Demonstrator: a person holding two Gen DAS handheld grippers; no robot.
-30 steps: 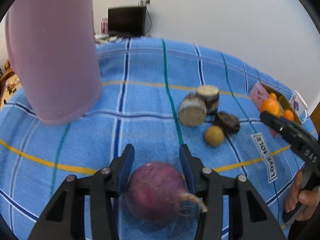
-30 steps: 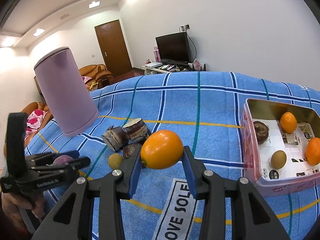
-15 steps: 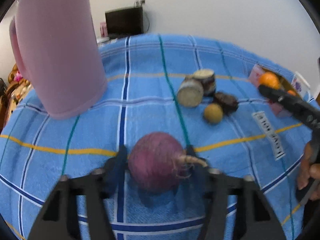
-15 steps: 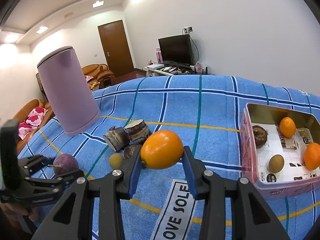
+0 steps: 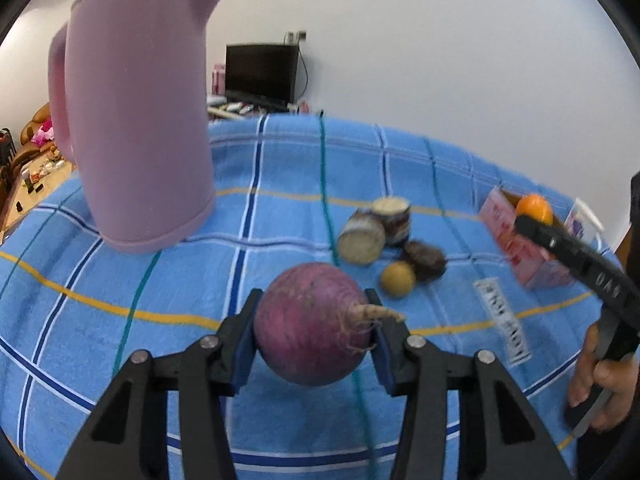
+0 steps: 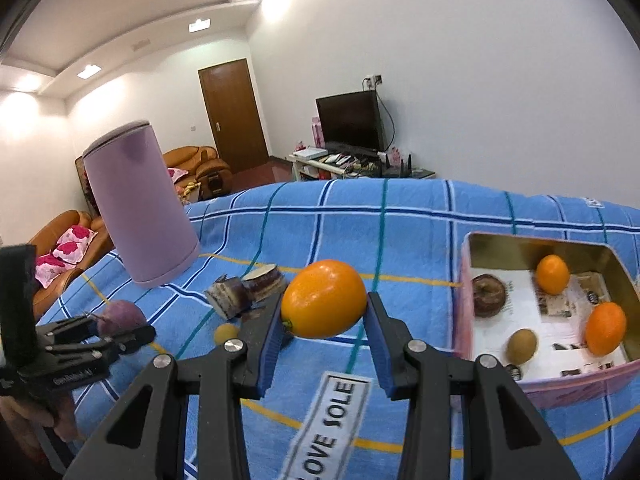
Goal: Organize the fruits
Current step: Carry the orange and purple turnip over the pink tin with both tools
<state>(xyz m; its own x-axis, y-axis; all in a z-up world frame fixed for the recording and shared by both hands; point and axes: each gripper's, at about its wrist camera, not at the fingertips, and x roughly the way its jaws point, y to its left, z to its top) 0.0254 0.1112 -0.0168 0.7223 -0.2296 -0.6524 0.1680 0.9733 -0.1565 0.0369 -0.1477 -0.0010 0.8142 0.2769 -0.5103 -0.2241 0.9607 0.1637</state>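
Left wrist view: motion blur over most of frame. Pink box [image 5: 524, 248] at right edge partly behind right hand-held gripper [image 5: 536, 228]; contents hidden except one orange [image 5: 534, 208]. Label on blue cloth [image 5: 505, 322] unreadable. Right wrist view: dark item behind orange fruit [image 6: 324, 300] mostly hidden, kind unclear. Cloth label [image 6: 326, 426] cut off at bottom edge.

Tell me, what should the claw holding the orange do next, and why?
Probably carry it right, over the pink tin, then let go. The right claw already grips the orange above the cloth, and the tin already holds other fruit.
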